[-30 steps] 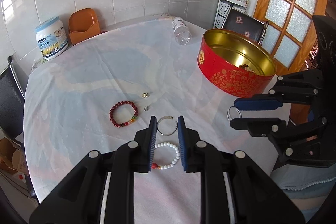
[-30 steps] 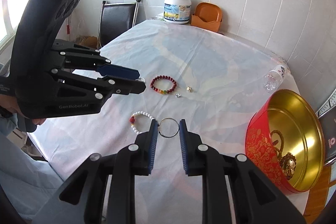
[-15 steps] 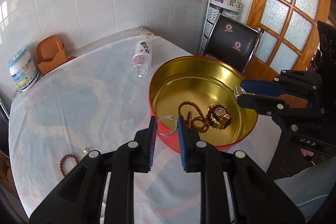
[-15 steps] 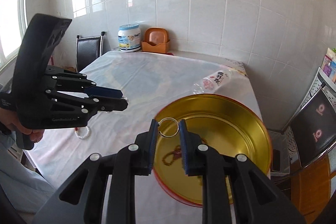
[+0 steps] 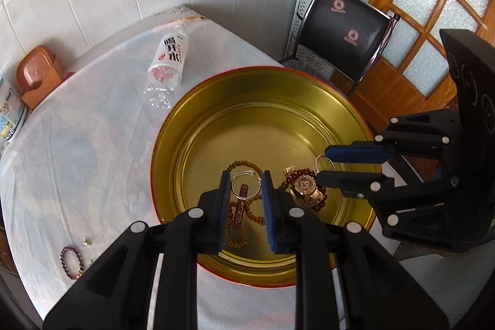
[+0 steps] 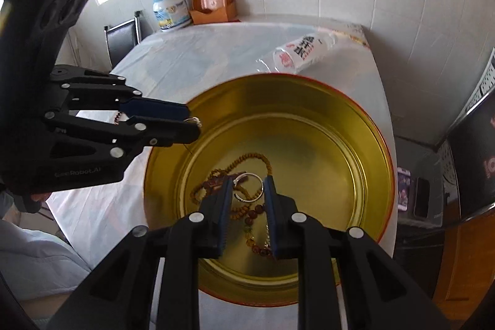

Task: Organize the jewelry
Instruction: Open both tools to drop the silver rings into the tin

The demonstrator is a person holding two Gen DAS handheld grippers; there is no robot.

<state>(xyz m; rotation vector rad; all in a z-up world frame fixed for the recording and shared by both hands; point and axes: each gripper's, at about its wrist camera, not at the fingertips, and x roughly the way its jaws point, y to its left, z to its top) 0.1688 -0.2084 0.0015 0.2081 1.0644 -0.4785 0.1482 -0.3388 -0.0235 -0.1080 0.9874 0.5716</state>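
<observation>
Jewelry: two thin silver open-ended bangles, one per gripper; you hold both above the round gold-lined tin with red outer wall (image 5: pixel 164 144), so letting go should drop them straight in.
Left gripper (image 5: pixel 246 184): blue pads pinch the left silver bangle (image 5: pixel 246 180) by its sides, ring flat between them, hanging over the tin's near half.
Right gripper (image 6: pixel 247 187): blue pads pinch the right silver bangle (image 6: pixel 249 187) the same way, over the tin's middle; from the left view it reaches in across the right rim.
Why sides: judged, squeezing the hoop edge to edge keeps thin wire from slipping.
Tin contents: one long brown bead strand (image 5: pixel 244 166), one dark red-brown bead bracelet (image 5: pixel 304 173), one gold rhinestone watch (image 5: pixel 304 184), one dark red tube-shaped piece (image 5: pixel 243 190); amber beads on a chain (image 6: pixel 250 232) in the right view, can't tell if separate.
Left on white tablecloth (image 5: pixel 77 144): one dark red bead bracelet (image 5: pixel 72 262), two tiny metal pieces (image 5: pixel 86 242) beside it, too small to identify.
Not jewelry: one clear plastic bottle lying on its side (image 5: pixel 167 64), one orange holder (image 5: pixel 37 76), one white tub (image 6: pixel 170 10), all well apart from the tin.
Progress: judged, past halfway.
</observation>
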